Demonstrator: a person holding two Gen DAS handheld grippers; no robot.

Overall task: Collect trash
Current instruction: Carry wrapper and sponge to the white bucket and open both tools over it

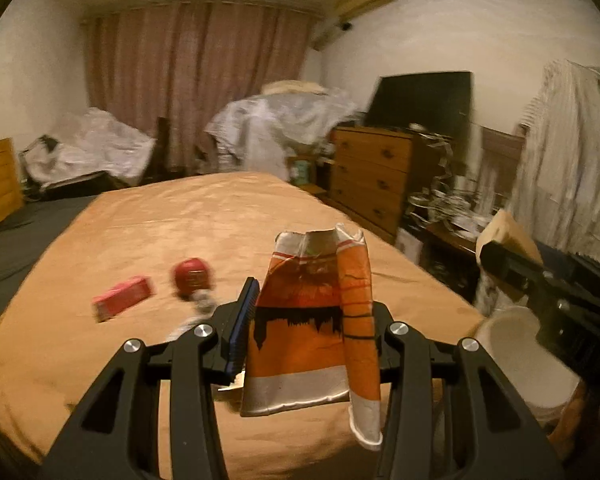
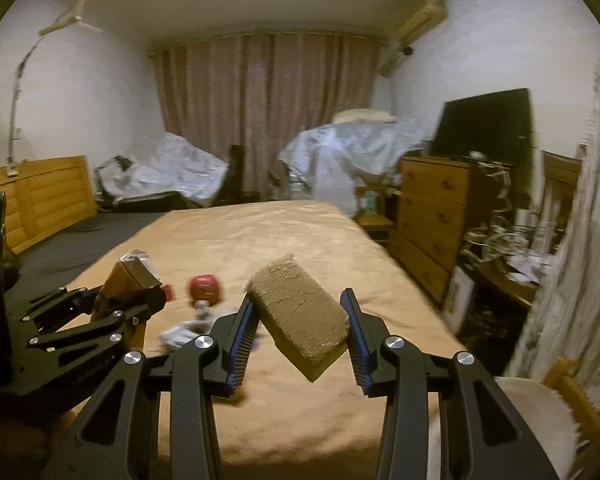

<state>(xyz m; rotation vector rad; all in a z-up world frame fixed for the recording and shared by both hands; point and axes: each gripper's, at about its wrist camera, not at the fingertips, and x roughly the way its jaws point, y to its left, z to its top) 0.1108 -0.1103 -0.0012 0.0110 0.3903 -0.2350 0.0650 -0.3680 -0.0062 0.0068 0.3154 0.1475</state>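
My left gripper (image 1: 312, 332) is shut on an orange and silver snack wrapper (image 1: 316, 320), held upright above the near end of the bed. My right gripper (image 2: 300, 328) is shut on a tan sponge-like block (image 2: 300, 312), tilted between the pads; it shows at the right of the left wrist view (image 1: 504, 236). On the bedspread lie a red box (image 1: 124, 296), a red round item (image 1: 192, 276) and a crumpled silver scrap (image 2: 180, 334). A white bin (image 1: 524, 356) stands by the bed's right side, below the right gripper.
The tan bedspread (image 1: 180, 232) covers the bed. A wooden dresser (image 1: 372, 176) with a dark screen stands to the right. A cluttered table (image 2: 508, 264) and hanging cloth are at far right. Covered piles stand before the curtain (image 1: 196, 72).
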